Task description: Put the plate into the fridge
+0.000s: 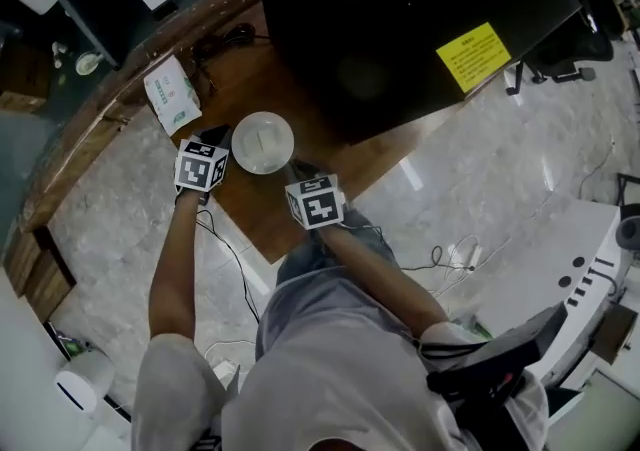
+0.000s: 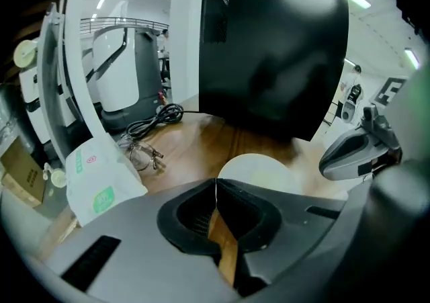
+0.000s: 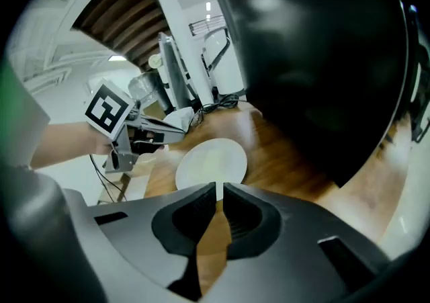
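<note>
A round white plate [image 1: 262,142] lies flat on the wooden table [image 1: 300,89], just in front of the black fridge [image 1: 400,19], whose door looks closed. My left gripper [image 1: 218,139] sits at the plate's left rim and my right gripper [image 1: 297,177] at its near right rim. In the left gripper view the jaws of the left gripper [image 2: 216,191] meet, shut and empty, with the plate [image 2: 259,168] just beyond. The right gripper [image 3: 219,194] is likewise shut on nothing, short of the plate [image 3: 211,162].
A white-and-green tissue packet [image 1: 172,92] lies left of the plate, with glasses [image 2: 144,154] and a coiled black cable [image 2: 156,117] behind it. The fridge bears a yellow sticker [image 1: 473,56]. The table's edge [image 1: 270,254] is near the person; cables lie on the floor [image 1: 450,254].
</note>
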